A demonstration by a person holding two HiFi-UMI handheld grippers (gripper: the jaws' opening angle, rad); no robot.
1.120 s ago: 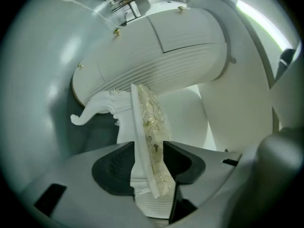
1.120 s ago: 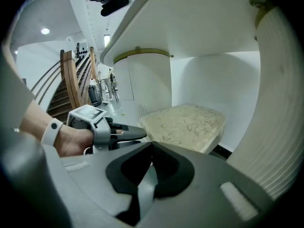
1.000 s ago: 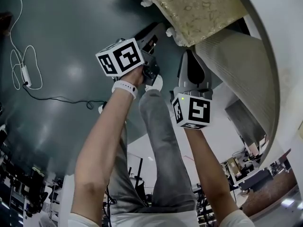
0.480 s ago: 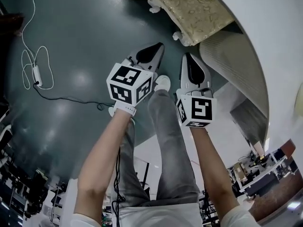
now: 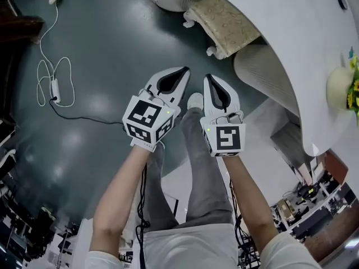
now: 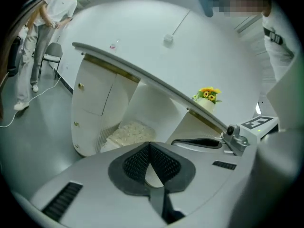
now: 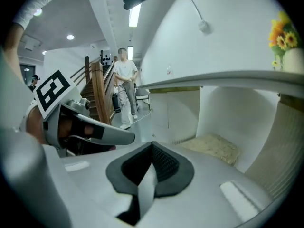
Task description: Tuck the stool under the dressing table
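Hovering empty: left claw (image 5: 183, 72), right claw (image 5: 208, 78), both closed.

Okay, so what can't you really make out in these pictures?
Stool, far side: head view, under the dressing table top.
Stool legs: both gripper views, behind the shut left tongs and right tongs.
Sunflower pot: head view, cut by the right edge.
Small dark items on the tabletop: head view, too small to name.

Floor cable (image 5: 55, 87), sunflower pot (image 6: 207, 99)
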